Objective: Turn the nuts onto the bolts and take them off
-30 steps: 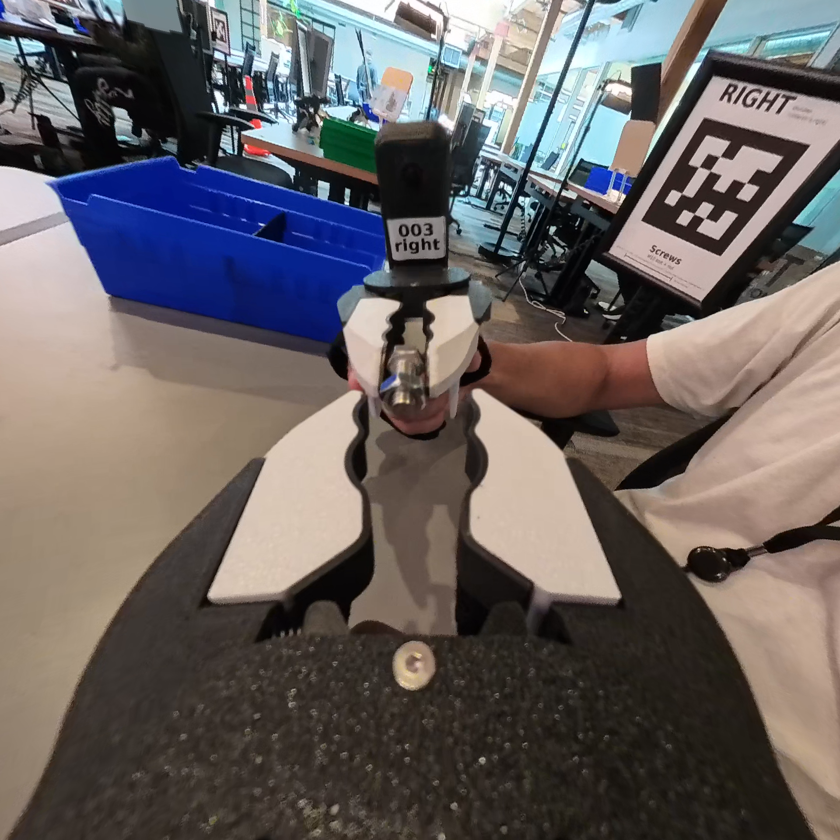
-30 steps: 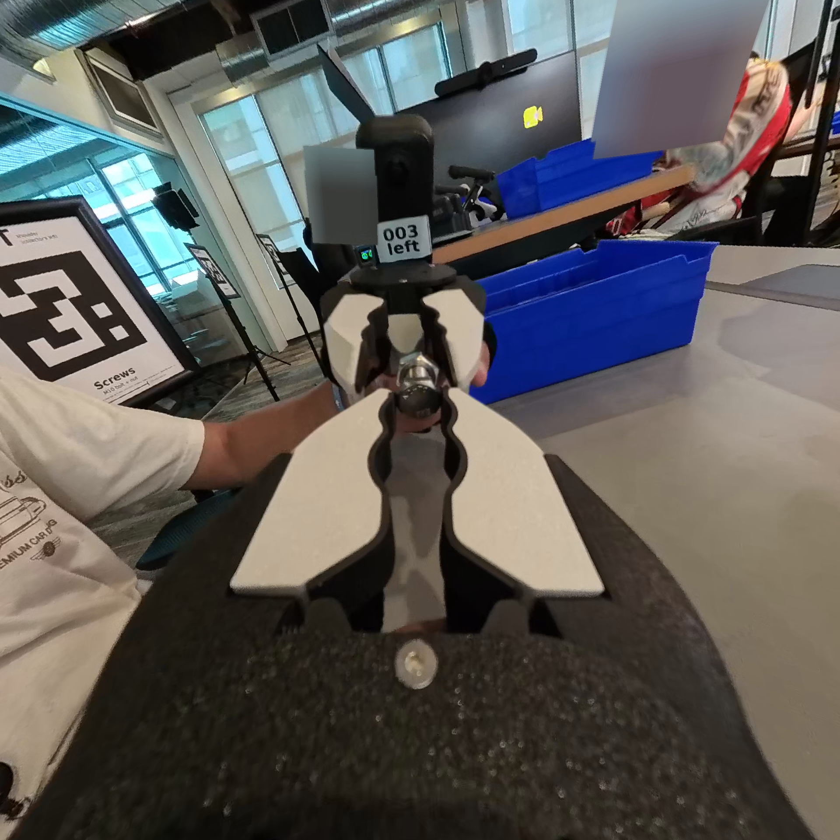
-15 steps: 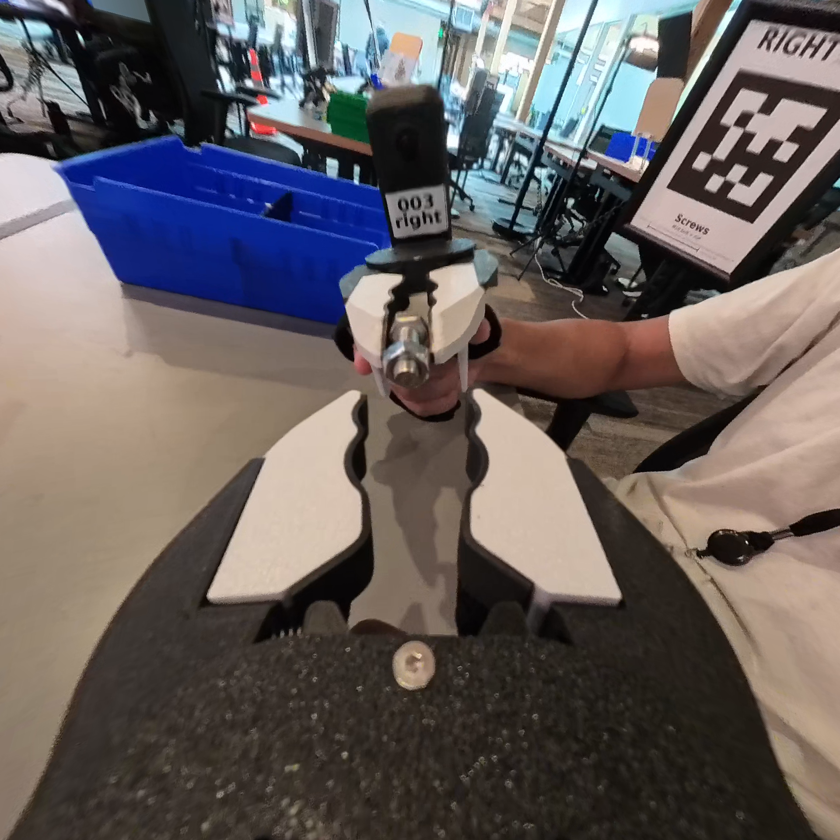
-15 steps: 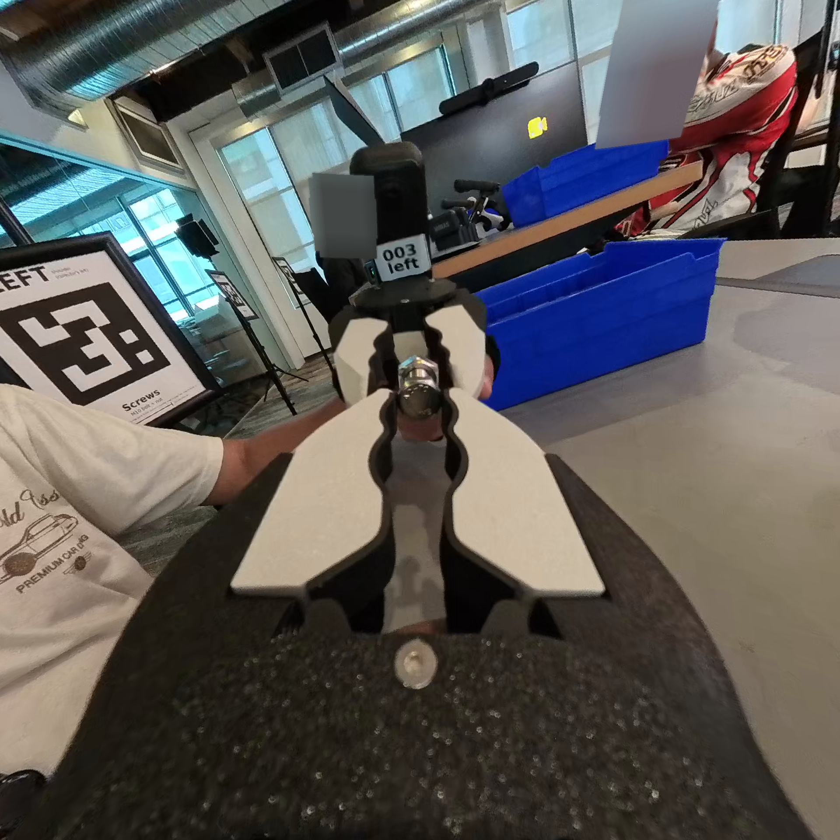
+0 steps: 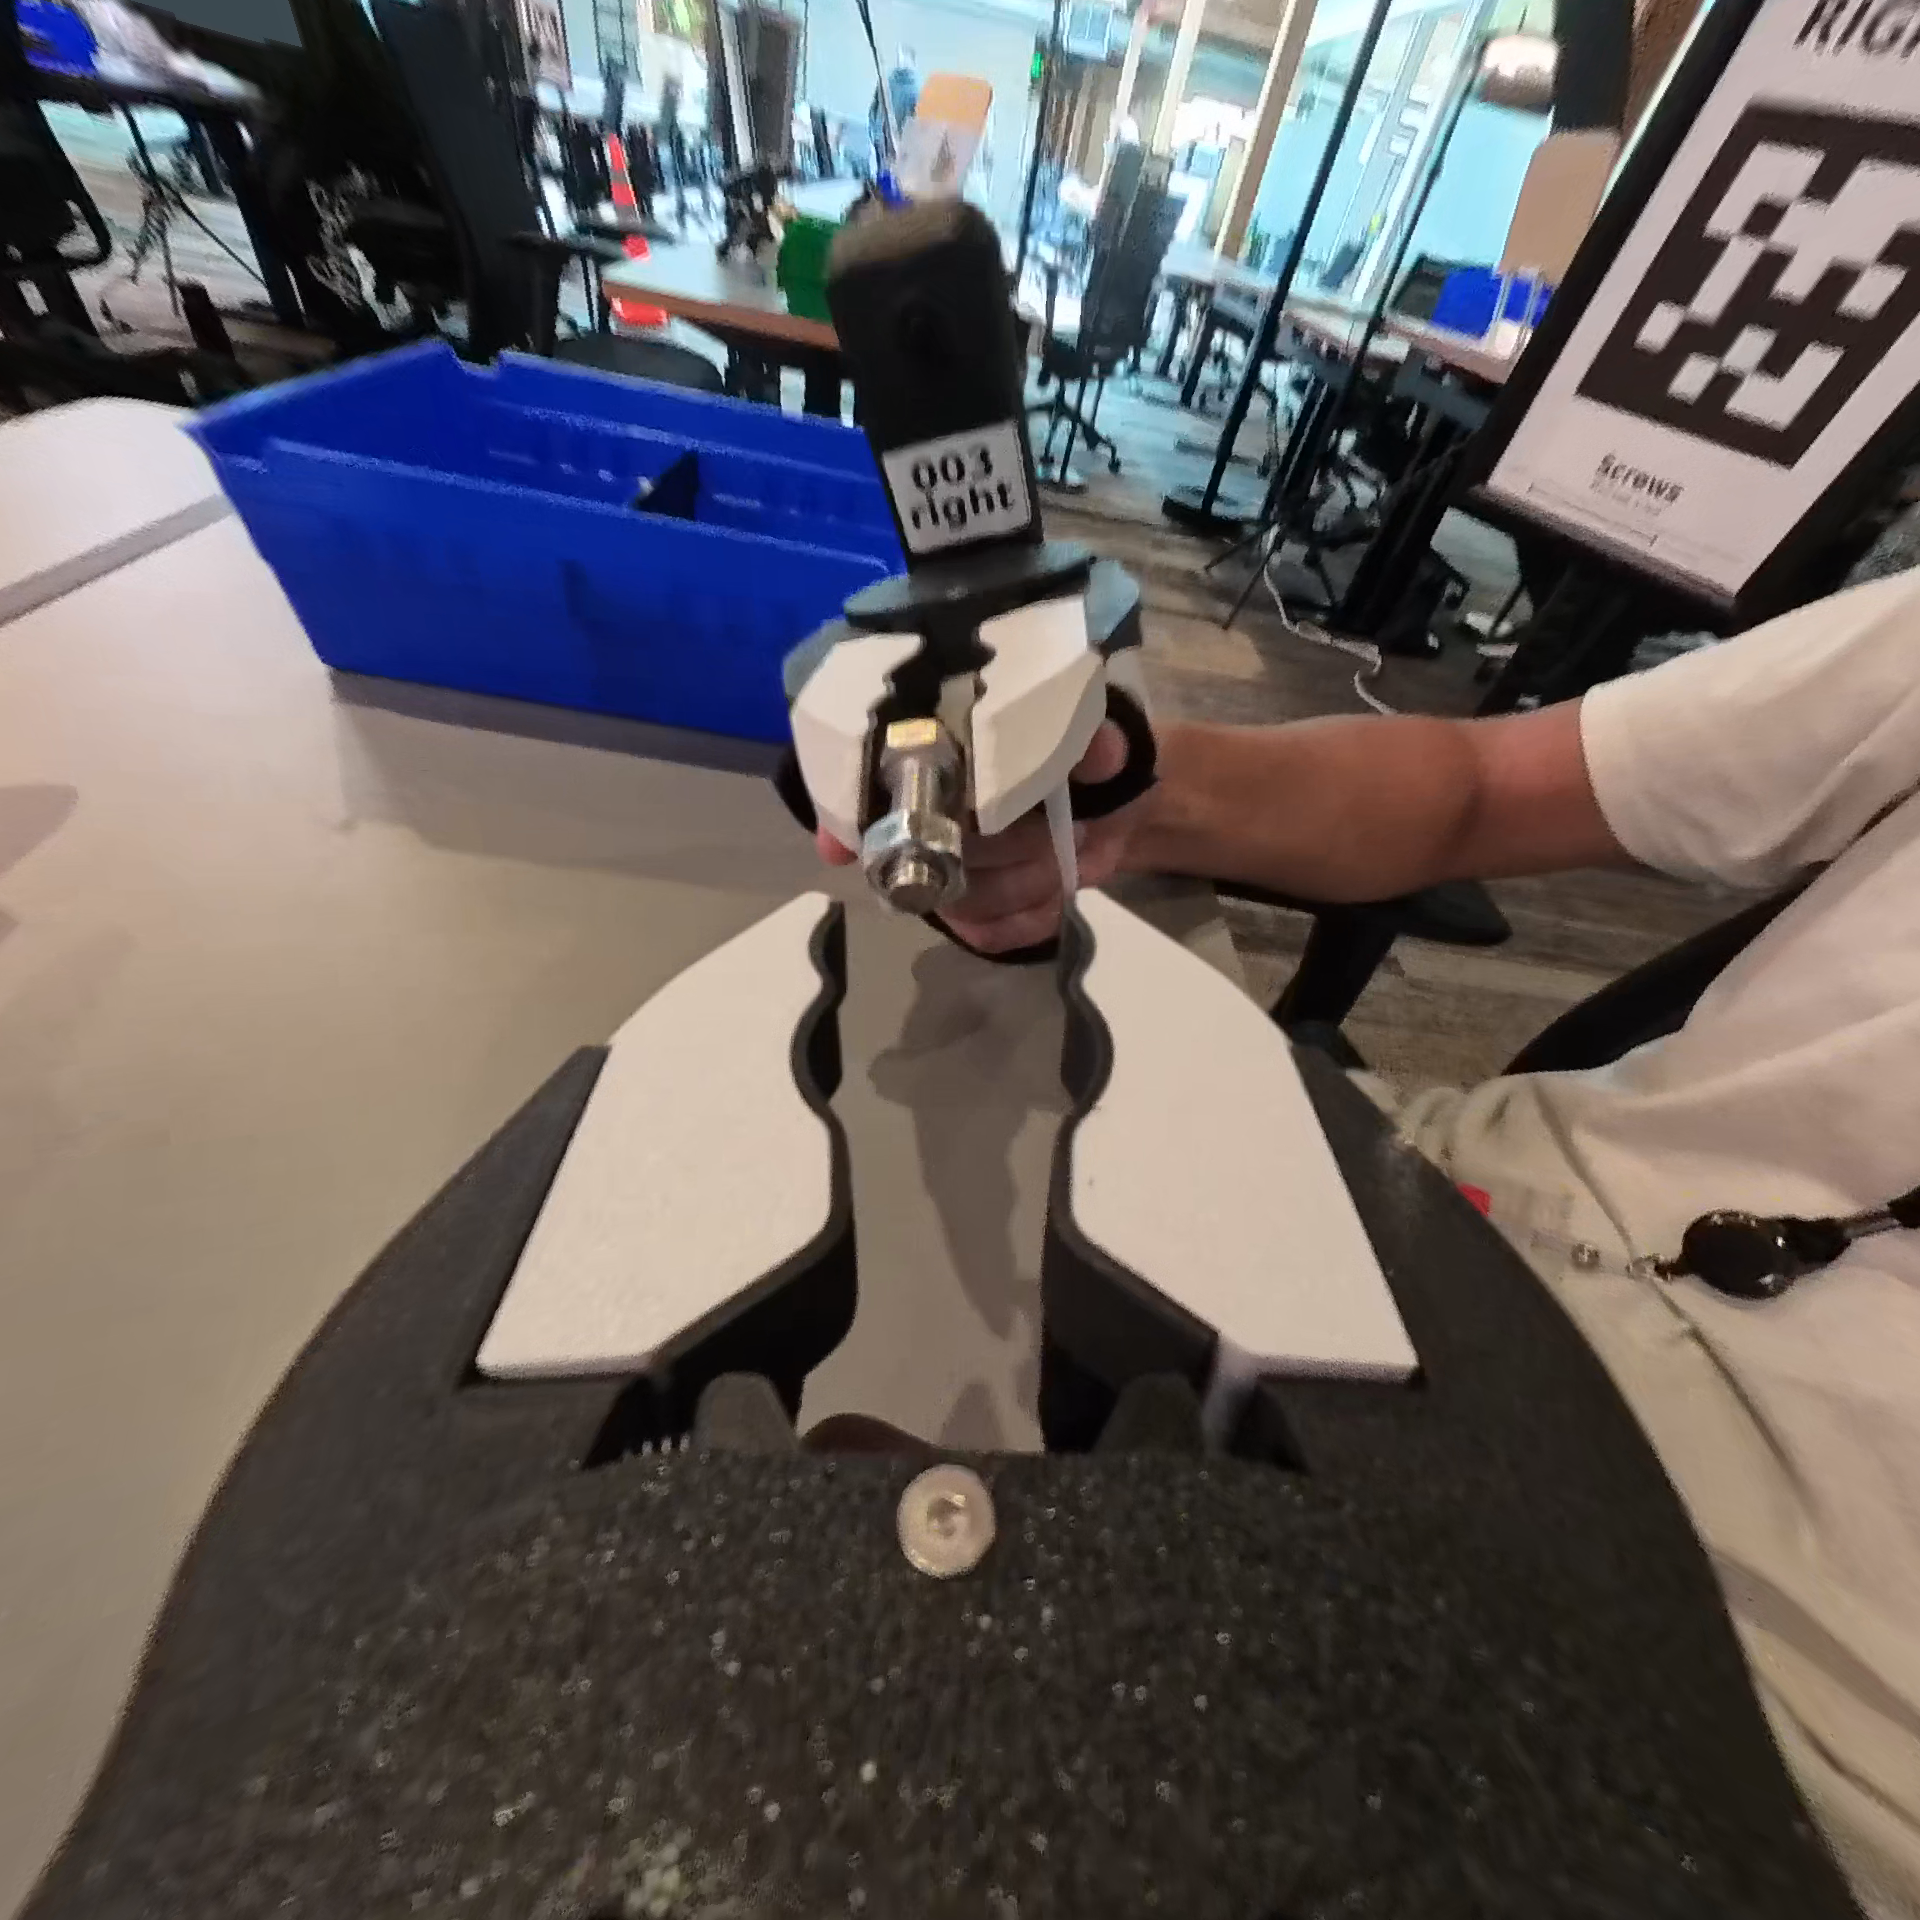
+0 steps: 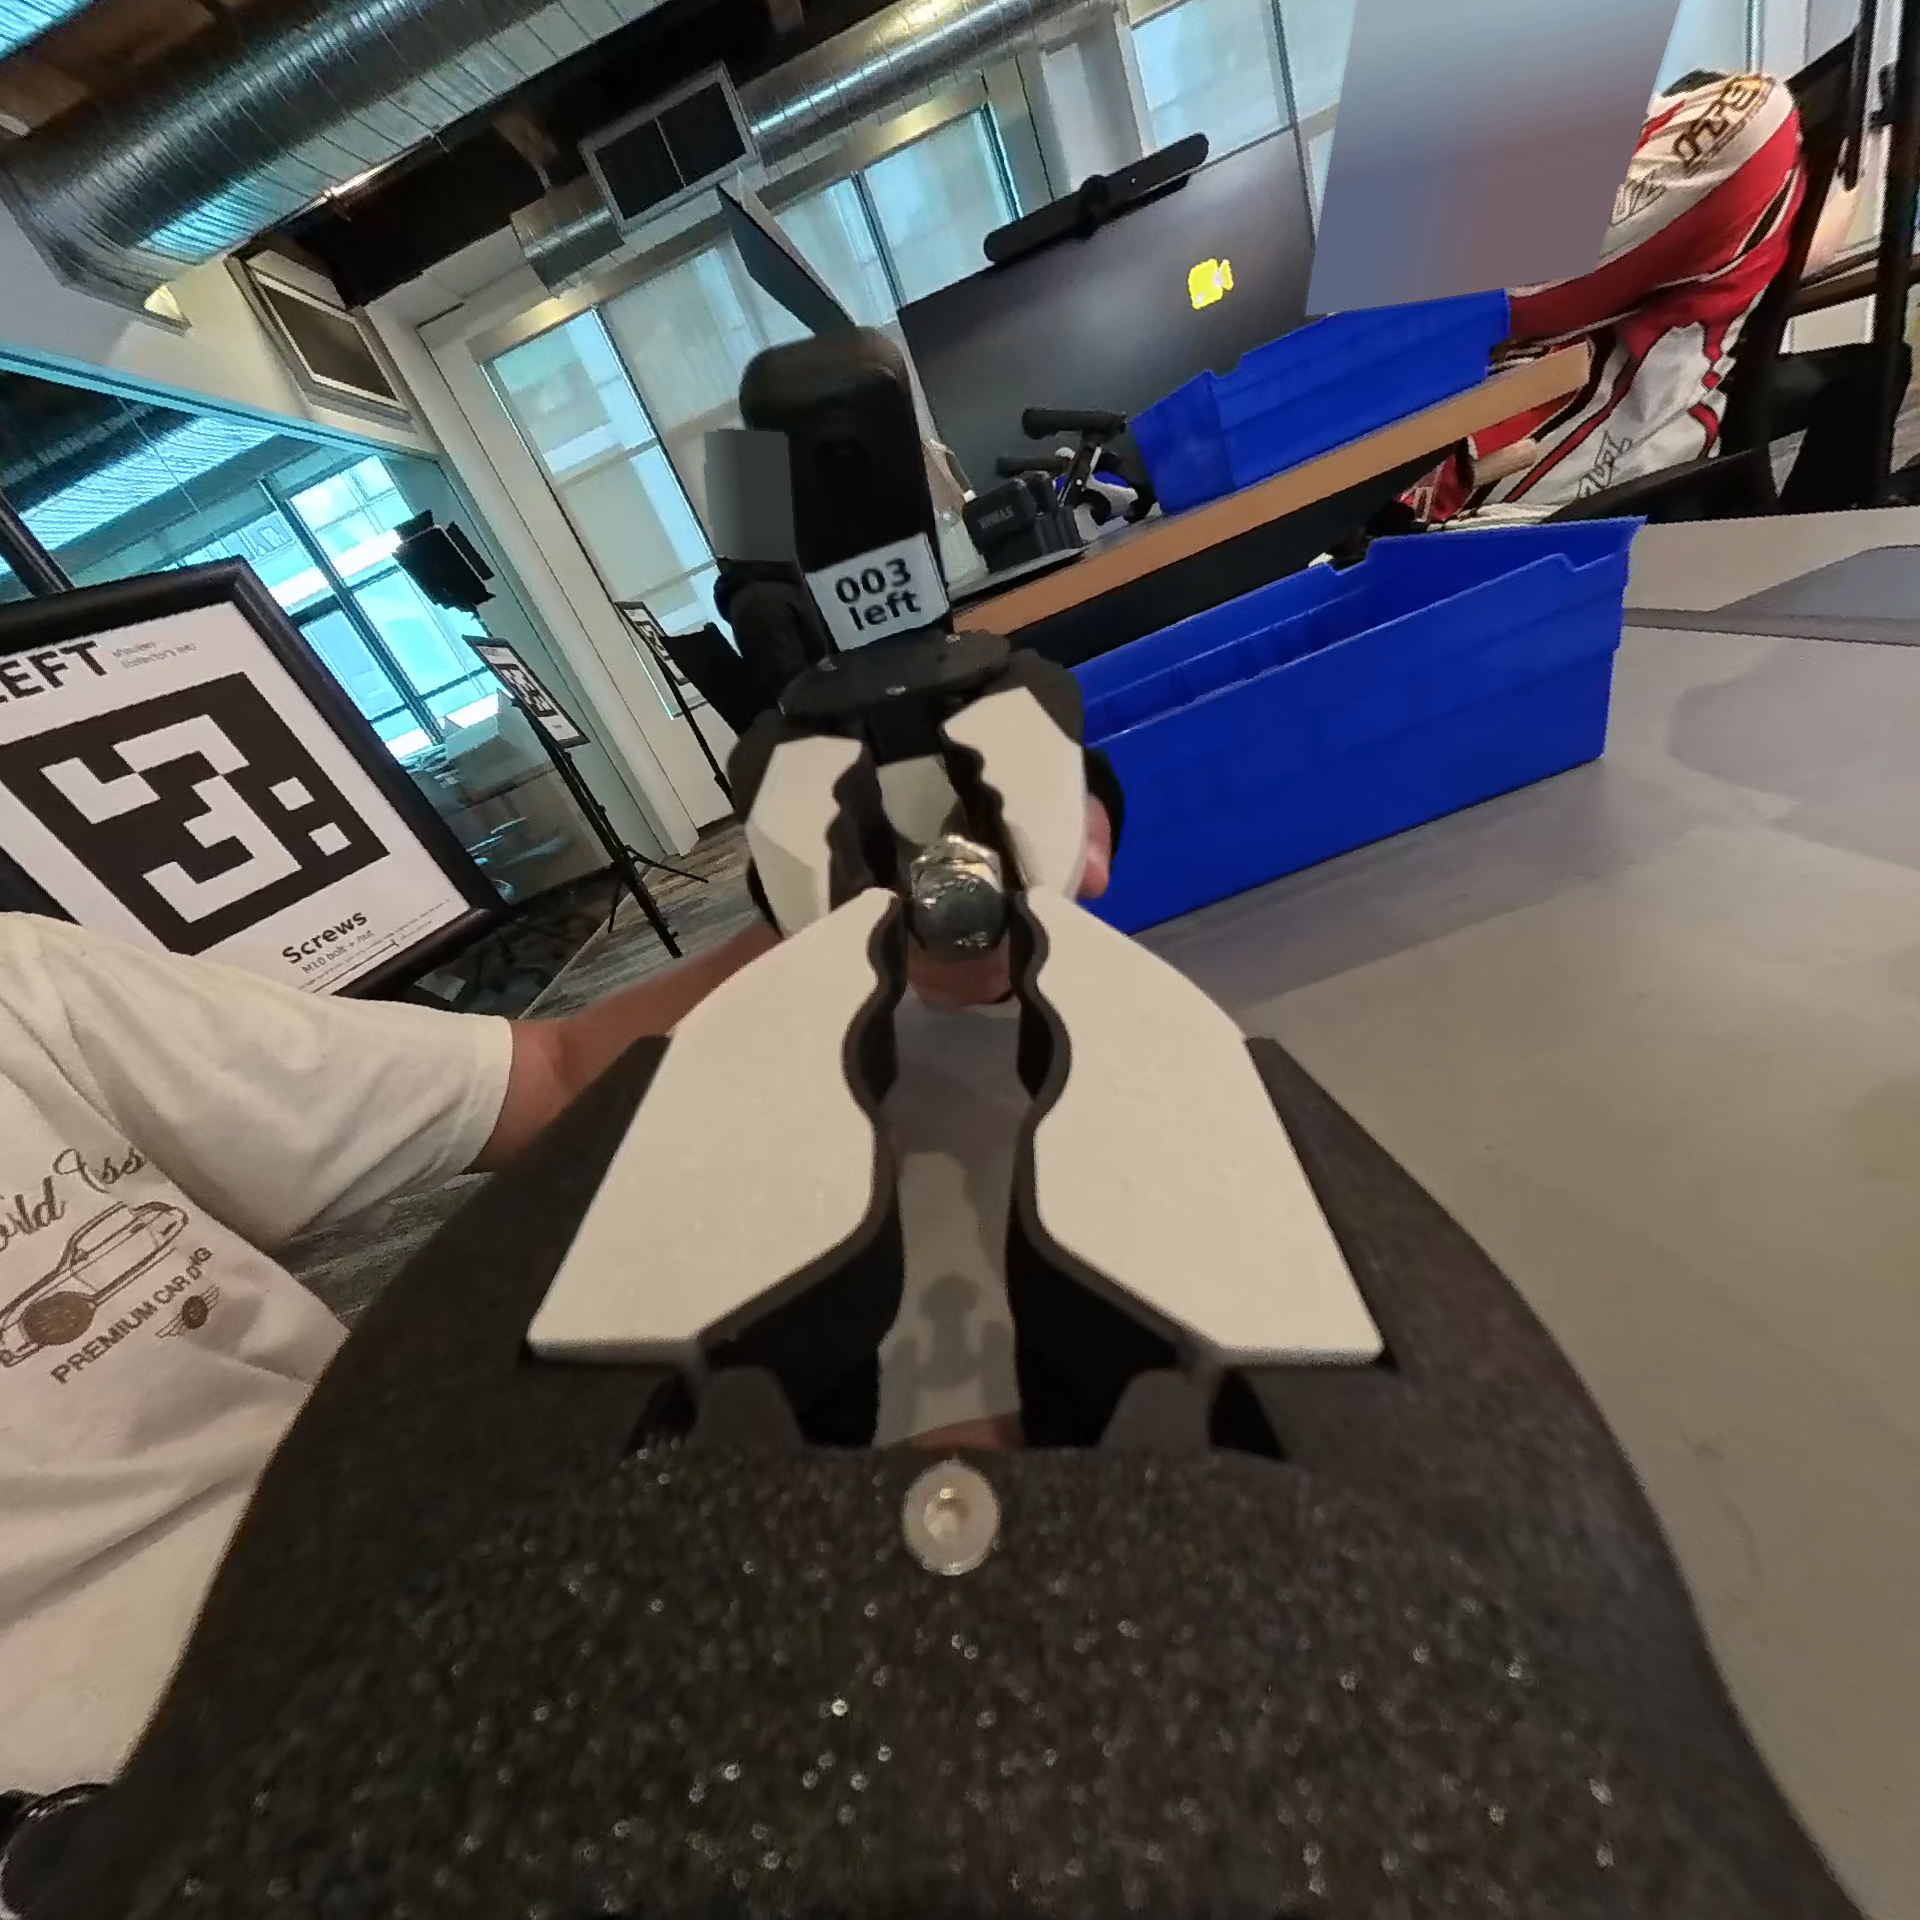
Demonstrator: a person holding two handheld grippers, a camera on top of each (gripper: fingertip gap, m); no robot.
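Observation:
My right gripper (image 6: 956, 906) is shut on the head end of a silver bolt (image 6: 954, 914). In the left wrist view the right gripper (image 5: 935, 769) faces me with the bolt (image 5: 914, 790) sticking out towards me, tilted down. A hex nut (image 5: 914, 844) sits on the thread close to the bolt's free end. My left gripper (image 5: 951, 920) is open and empty, its fingertips just short of the bolt's end. It also shows in the right wrist view (image 6: 925, 831), with its jaws apart behind the bolt.
Both grippers hang over the pale table (image 5: 312, 935) near its edge. A blue bin (image 5: 520, 582) stands on the table behind them, also in the right wrist view (image 6: 1351, 748). Framed marker signs (image 5: 1714, 312) (image 6: 187, 790) stand off the table. The person's arm (image 5: 1299, 800) reaches in. Left and right tips are no more than a few centimetres apart.
The two grippers have drawn slightly apart. The bolt's nut end, earlier between my left fingertips, now lies just beyond them and shows more of its shank. Both grippers keep their openings.

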